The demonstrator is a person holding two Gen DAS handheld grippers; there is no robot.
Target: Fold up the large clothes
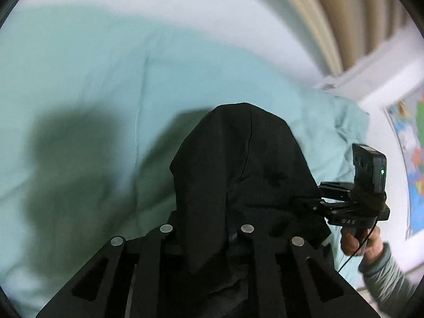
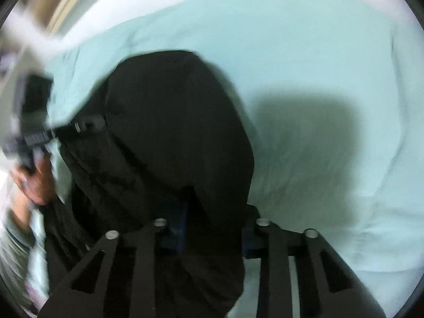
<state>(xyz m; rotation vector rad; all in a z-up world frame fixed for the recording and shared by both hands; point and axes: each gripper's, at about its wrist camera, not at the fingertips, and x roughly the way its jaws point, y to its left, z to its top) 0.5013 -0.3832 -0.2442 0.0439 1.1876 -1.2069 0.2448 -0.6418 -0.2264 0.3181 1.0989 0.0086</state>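
**Operator:** What are your two grippers holding?

**Technician:** Your left gripper [image 1: 209, 238] has its jaws narrowed on a fold of the black fabric garment [image 1: 238, 164]; the cloth bunches between the fingers and drapes forward over them. Your right gripper [image 2: 209, 228] is likewise pinched on the same garment [image 2: 172, 122], which hangs over its fingers.

**Operator:** Where does the garment sit?

**Technician:** It hangs from both grippers above the pale mint-green bed sheet [image 1: 92, 79], casting a dark shadow on that sheet. In the left wrist view your right hand [image 1: 357, 241], in a grey sleeve, grips its tool at the garment's right edge. In the right wrist view your left hand [image 2: 34, 177] is blurred at the garment's left edge. A beige curtain [image 1: 344, 13] hangs beyond the sheet's far edge
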